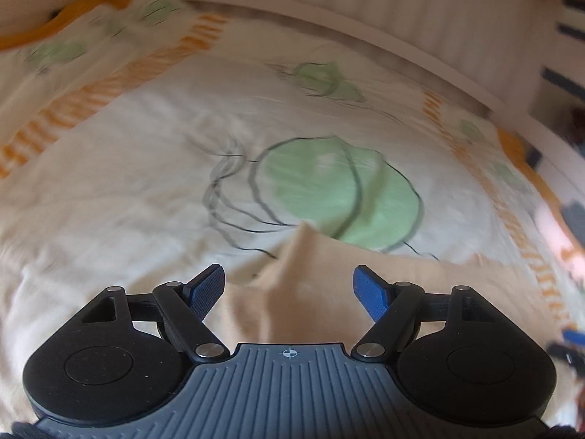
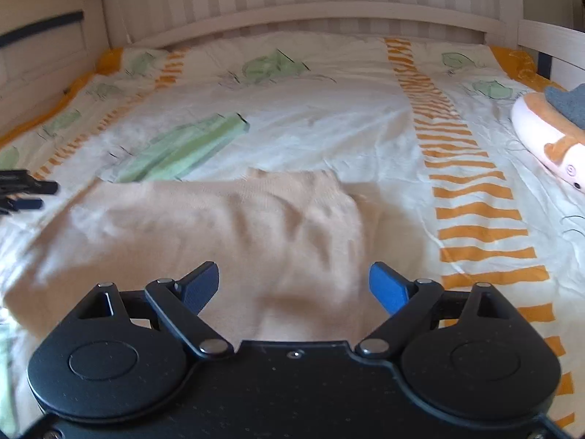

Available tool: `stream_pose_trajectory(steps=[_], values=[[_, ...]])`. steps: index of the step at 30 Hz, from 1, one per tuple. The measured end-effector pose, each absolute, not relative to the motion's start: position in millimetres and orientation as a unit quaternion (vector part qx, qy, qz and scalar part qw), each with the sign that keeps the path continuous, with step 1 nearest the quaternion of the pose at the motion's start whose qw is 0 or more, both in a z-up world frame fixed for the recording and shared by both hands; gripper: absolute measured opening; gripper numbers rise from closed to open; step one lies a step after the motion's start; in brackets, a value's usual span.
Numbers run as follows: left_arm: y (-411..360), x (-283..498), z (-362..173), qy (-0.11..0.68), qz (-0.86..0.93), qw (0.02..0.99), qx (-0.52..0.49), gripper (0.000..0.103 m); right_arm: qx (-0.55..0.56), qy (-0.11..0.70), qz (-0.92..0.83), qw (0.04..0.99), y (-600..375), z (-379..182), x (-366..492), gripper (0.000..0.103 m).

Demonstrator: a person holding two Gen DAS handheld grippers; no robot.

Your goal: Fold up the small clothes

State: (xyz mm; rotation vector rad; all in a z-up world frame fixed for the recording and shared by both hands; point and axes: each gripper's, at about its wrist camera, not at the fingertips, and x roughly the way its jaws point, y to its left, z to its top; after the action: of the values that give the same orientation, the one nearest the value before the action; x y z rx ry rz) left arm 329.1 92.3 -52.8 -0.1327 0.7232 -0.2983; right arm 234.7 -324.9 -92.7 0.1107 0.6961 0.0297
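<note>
On the bed [image 2: 329,117], across the printed sheet [image 2: 475,212], a beige garment [image 2: 204,226] lies spread nearly flat, its far edge just short of the green print [image 2: 182,150].

1. Right tongs [image 2: 294,287]: released, both pads apart, nothing between them, hovering over the garment's near edge.
2. Left tongs [image 1: 289,292]: released, empty, above a raised corner of the garment [image 1: 303,256]. This view is motion-blurred.

Probable faults:

- Pinching sheet with cloth. The garment is thin and lies directly on the sheet; a deep closure would likely lift both layers.
- Uneven fold. The 2 tongs sit at different edges; unequal lift could skew the crease.
- Slack grip. Knit fabric may slip from the pads if only the hem tip is caught.
- Wrinkles mid-panel may be trapped inside the fold.
- A plush toy [image 2: 548,135] lies well right of the garment; collision seems unlikely.
</note>
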Motion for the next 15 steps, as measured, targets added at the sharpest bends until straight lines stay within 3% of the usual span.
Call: stream_pose_trajectory(steps=[5,15], values=[[57.8,310.4,-54.3,0.353,-0.188,0.916,-0.012,0.076,0.106,0.364,-0.011,0.925,-354.1,-121.5,267.2,0.094],[25.3,289.5,-51.6,0.373,-0.251,0.891,-0.064,0.083,0.290,0.316,0.070,0.901,-396.1,-127.0,226.4,0.095]])
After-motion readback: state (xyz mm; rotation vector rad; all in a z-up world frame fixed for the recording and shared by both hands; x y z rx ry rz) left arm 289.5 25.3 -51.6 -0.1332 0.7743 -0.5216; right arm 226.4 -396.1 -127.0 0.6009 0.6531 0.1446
